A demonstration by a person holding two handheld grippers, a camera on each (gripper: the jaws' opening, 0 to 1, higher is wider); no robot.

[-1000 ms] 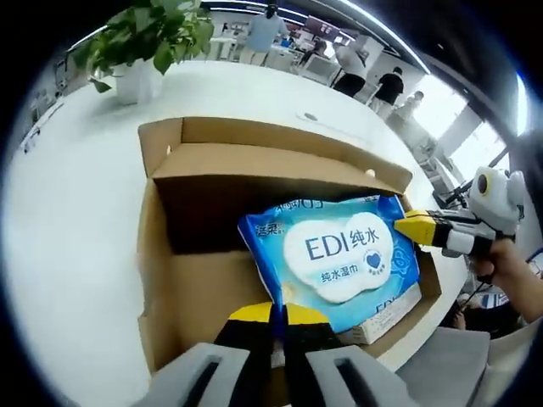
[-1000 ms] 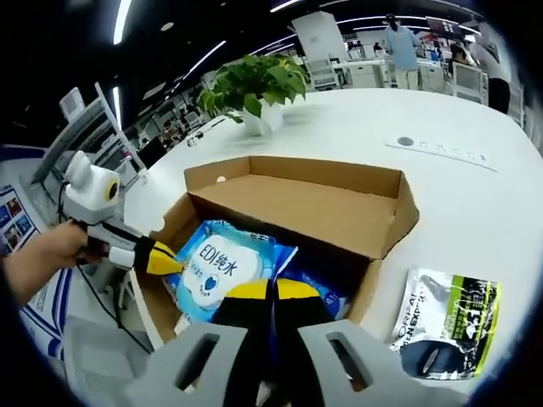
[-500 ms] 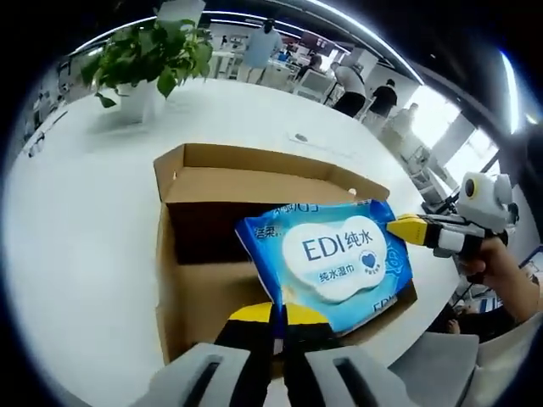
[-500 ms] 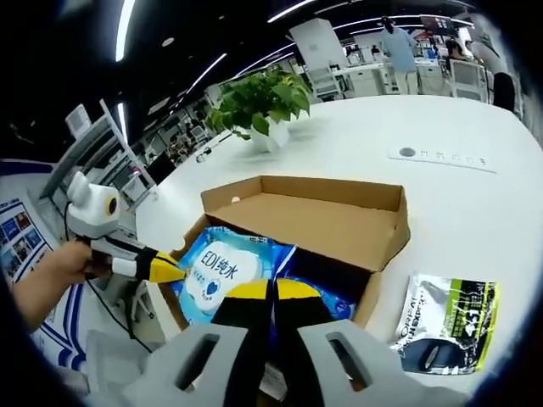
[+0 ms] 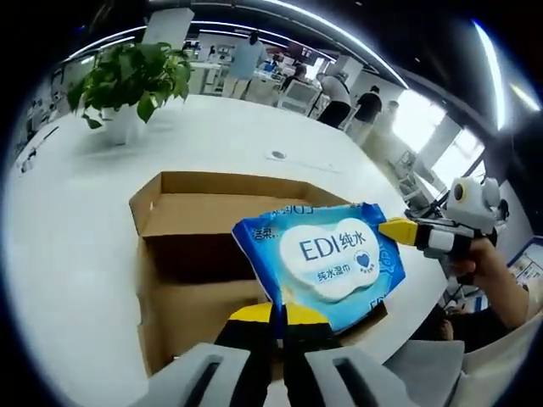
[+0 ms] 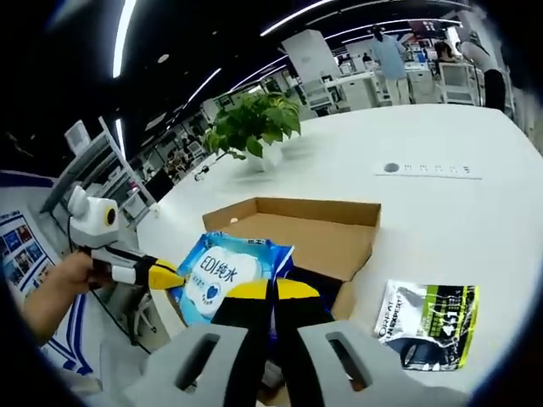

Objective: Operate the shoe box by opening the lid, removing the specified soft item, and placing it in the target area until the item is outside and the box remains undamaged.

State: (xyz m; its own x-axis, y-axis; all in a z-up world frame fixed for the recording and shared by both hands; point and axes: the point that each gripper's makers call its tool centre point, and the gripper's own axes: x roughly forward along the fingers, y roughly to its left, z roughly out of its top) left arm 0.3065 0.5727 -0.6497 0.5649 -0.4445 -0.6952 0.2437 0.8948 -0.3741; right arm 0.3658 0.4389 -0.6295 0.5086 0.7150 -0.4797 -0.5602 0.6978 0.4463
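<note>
A blue wet-wipe pack [image 5: 327, 259] marked "EDI" hangs above the open cardboard shoe box [image 5: 182, 254]. My left gripper [image 5: 277, 314] is shut on the pack's near edge, and my right gripper [image 5: 389, 231] pinches its right edge. In the right gripper view the wet-wipe pack [image 6: 227, 273] sits over the shoe box [image 6: 318, 233], my right gripper [image 6: 271, 290] shut on its edge. The left gripper [image 6: 171, 275] holds the opposite side there, with a hand behind it.
A black and green pouch [image 6: 428, 324] lies on the white table [image 6: 441, 212] right of the box. A potted plant [image 5: 127, 85] stands at the table's far side. People stand by desks in the background.
Both grippers have lifted the pack higher above the box. The box looks smaller and lower in both views.
</note>
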